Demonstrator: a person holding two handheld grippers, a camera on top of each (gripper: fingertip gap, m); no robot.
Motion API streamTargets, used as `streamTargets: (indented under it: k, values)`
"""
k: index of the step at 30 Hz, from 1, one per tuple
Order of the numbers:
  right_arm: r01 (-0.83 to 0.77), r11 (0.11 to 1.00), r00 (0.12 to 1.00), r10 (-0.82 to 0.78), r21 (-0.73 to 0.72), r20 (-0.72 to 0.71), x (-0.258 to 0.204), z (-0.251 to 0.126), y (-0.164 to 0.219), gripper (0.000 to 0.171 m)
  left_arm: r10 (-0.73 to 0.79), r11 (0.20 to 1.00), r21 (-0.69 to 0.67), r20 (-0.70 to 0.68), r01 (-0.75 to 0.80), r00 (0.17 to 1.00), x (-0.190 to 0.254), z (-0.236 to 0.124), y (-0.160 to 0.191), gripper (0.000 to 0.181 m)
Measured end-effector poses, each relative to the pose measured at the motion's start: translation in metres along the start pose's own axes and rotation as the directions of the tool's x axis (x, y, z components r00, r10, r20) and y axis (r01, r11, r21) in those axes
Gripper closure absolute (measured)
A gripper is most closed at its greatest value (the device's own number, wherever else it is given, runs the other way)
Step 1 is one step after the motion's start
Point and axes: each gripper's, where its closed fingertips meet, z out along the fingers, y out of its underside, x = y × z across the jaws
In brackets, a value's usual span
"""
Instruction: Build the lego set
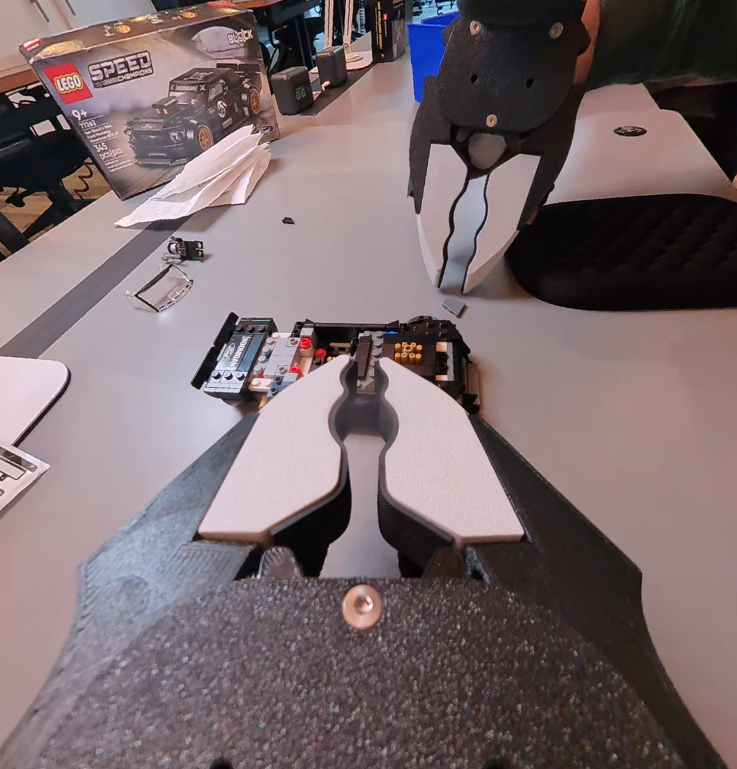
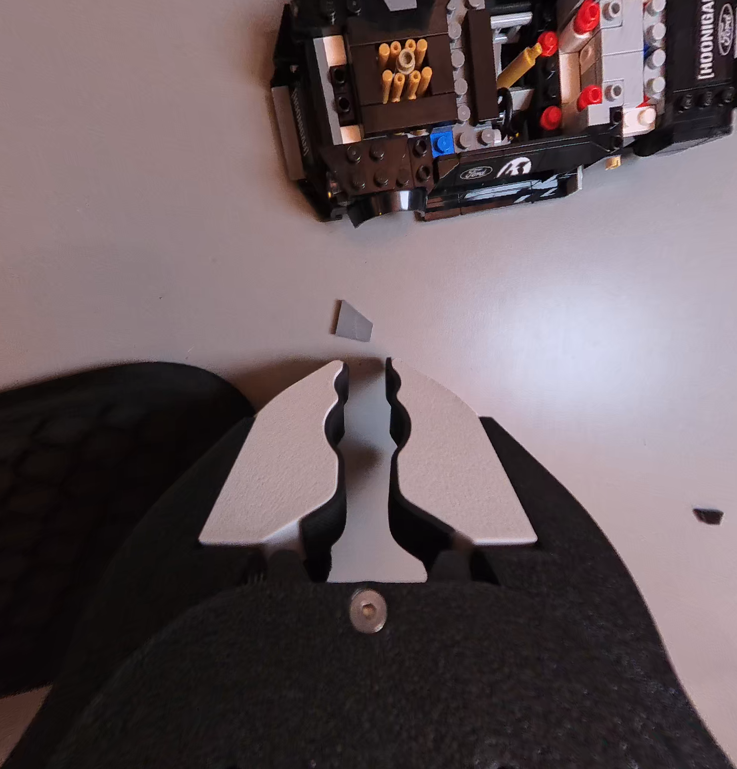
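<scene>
Lego car (image 1: 337, 358), half-built in studded black, grey and red bricks, is sitting mid-tabletop (image 1: 358, 233). Left tongs (image 1: 363, 366) are closing narrowly around its near edge, grip uncertain. Right tongs (image 2: 366, 364) are hovering slightly parted and empty, a flat grey wedge tile (image 2: 353, 321) lying at 12 o'clock just beyond.

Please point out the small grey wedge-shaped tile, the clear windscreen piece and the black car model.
Small grey wedge-shaped tile (image 2: 353, 321): right wrist view, flat top.
Clear windscreen piece (image 1: 163, 288): left wrist view, curved pane.
Black car model (image 1: 242, 351): left wrist view, rear panel.
</scene>
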Motion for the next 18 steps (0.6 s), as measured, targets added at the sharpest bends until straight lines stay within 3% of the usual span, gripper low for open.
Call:
streamTargets:
  k: [13, 18]
  values:
    - [-0.045, 0.995, 0.999, 0.044, 0.087, 0.005, 0.002, 0.011, -0.026, 0.15, 0.017, 1.0, -0.013, 0.001, -0.017, 1.0, 0.0, 0.0, 0.002, 0.174]
    - [-0.192, 0.978, 0.981, 0.189, 0.078, 0.045, 0.004, 0.01, -0.02, 0.155, 0.025, 1.0, -0.013, 0.001, -0.025, 1.0, 0.001, 0.0, 0.001, 0.174]
